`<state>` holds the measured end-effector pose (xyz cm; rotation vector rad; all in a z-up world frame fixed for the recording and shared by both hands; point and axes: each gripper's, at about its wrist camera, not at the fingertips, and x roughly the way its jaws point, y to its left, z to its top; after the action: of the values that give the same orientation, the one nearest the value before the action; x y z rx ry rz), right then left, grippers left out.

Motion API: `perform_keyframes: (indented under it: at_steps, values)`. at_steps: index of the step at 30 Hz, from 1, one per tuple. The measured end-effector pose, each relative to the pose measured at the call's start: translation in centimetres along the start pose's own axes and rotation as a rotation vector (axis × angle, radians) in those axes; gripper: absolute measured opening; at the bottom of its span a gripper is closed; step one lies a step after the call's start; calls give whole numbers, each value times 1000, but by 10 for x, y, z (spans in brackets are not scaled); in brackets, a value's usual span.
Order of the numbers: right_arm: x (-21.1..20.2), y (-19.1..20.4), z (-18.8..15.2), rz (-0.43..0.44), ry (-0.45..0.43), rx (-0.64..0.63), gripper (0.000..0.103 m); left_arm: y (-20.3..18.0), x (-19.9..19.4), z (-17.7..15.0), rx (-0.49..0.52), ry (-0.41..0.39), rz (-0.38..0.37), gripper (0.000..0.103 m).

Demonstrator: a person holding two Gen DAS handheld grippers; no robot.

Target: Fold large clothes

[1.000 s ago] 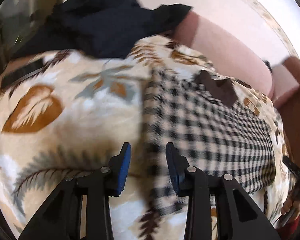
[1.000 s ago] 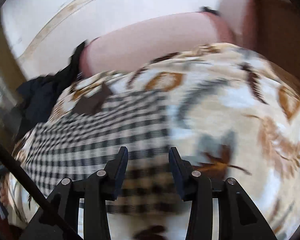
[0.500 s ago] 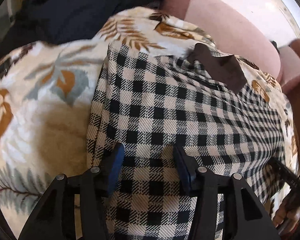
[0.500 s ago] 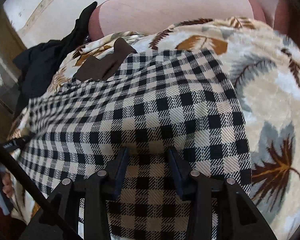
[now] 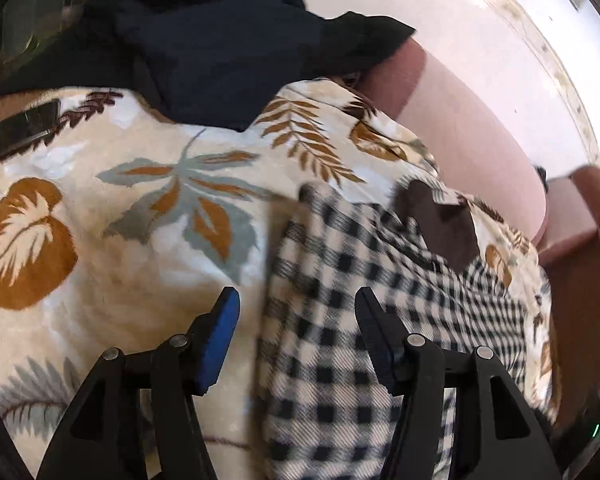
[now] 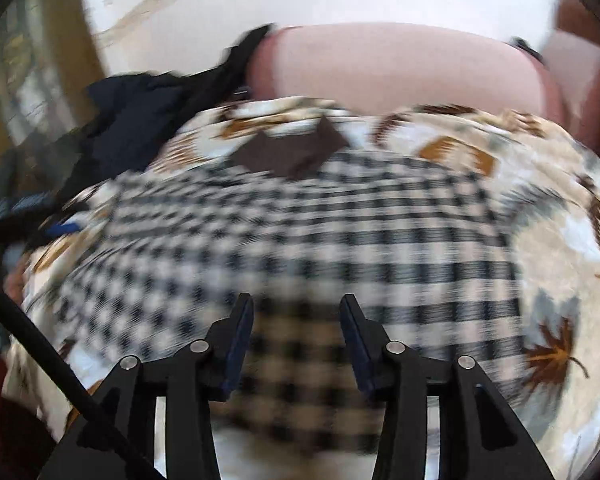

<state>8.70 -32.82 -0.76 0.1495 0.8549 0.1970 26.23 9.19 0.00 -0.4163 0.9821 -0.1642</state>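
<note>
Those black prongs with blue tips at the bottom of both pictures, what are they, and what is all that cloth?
There is no robot here: a person holds a two-finger gripper in each hand, and a small wide-angle camera on each looks forward along its fingers. One picture comes from the left gripper, the other from the right gripper. Both are open and hold nothing.

Below them a black-and-white checked garment, with a dark brown collar, lies spread on a cream blanket printed with leaves. A dark navy garment is heaped at the blanket's far left. Behind runs a pink sofa back. The right view is blurred by motion, so fine detail there is lost.
</note>
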Motion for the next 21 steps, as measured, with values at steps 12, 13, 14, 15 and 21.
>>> perform_keyframes:
  at_steps: [12,13,14,15,21]
  values:
    - [49,170,-46,122,62,-445,60,5,66,16,28,176,-225,64]
    - [51,176,-49,114,55,-460,60,2,70,17,44,185,-224,64]
    - [56,185,-50,99,46,-483,61,1,73,18,54,193,-230,64]
    - [58,189,-51,91,41,-494,62,1,76,19,58,198,-240,64]
    - [72,216,-53,10,1,-555,62,9,99,28,10,225,-302,69]
